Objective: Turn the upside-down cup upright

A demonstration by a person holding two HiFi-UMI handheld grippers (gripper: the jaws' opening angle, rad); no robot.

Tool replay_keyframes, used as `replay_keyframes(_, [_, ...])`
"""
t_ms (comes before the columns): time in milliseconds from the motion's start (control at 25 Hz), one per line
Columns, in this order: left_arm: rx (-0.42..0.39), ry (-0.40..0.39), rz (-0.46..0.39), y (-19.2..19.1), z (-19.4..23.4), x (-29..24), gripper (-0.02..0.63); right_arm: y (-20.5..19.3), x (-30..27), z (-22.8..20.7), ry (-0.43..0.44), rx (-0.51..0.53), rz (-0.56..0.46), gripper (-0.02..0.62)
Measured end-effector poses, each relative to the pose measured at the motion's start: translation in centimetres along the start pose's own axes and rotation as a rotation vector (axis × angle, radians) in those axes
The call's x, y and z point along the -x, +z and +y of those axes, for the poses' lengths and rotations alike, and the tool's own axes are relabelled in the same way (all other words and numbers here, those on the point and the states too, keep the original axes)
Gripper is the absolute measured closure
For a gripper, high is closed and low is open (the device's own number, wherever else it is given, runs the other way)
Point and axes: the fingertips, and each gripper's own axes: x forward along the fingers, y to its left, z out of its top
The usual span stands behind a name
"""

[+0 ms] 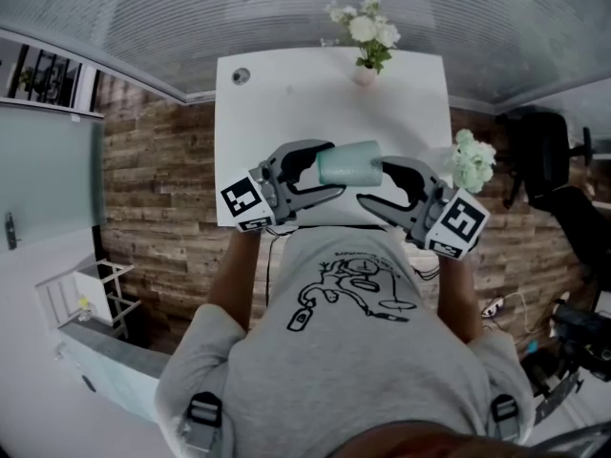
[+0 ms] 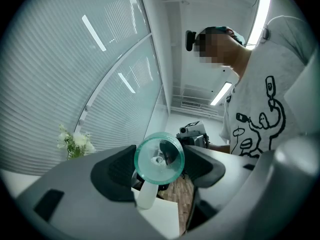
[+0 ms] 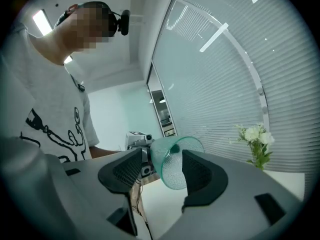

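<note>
1. the left gripper (image 1: 329,172) comes in from the left, over the near edge of the white table (image 1: 286,93). its jaws are closed on the cup, one pad against each side of the body near the base. the left gripper view looks straight at the round bottom of the cup, sitting between the pads.
2. the cup (image 1: 351,163), a clear greenish textured glass, is up in the air between the two grippers and well clear of the tabletop. it lies roughly on its side, base toward the left gripper and mouth toward the right one, so it is neither upside down nor upright.
3. the right gripper (image 1: 374,181) faces the mouth end. its jaws stand partly open around the rim, with a clear gap to one pad. the cup's wall sits close to the other pad, and whether they touch i cannot tell. it has no grip on anything.
4. progress, as i judge it: the cup is lifted and about half turned, and only the left gripper carries it. what is left is to finish the turn so the mouth faces up, set the base on the table and let go.
5. a vase of flowers (image 1: 366,41) stands at the far edge of the table, well apart from all this.
</note>
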Motion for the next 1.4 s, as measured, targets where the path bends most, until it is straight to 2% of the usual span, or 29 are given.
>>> replay_keyframes(320, [0.000,0.013,0.012,-0.5,0.4,-0.3,0.310,-0.3,-0.1,-1.8,-0.151,0.154,0.071,0.272])
replay_keyframes(440, [-0.002,0.014,0.023,-0.7,0.5,-0.4,0.310,-0.3,-0.2,-2.2,-0.196,0.250,0.125,0.257])
replay_keyframes(680, [-0.003,0.023,0.034,-0.9,0.6,-0.5,0.310,-0.7,-0.2,-2.2,-0.283,0.444,0.292,0.247])
replay_keyframes(1160, [-0.012,0.039,0.054,-1.7,0.7,-1.1,0.310,-1.8,-0.6,-3.0,-0.403,0.795,0.553,0.244])
replay_keyframes(1400, [-0.018,0.052,0.072,-2.1,0.8,-1.0,0.310,-2.3,-0.9,-3.1,-0.447,0.924,0.679,0.239])
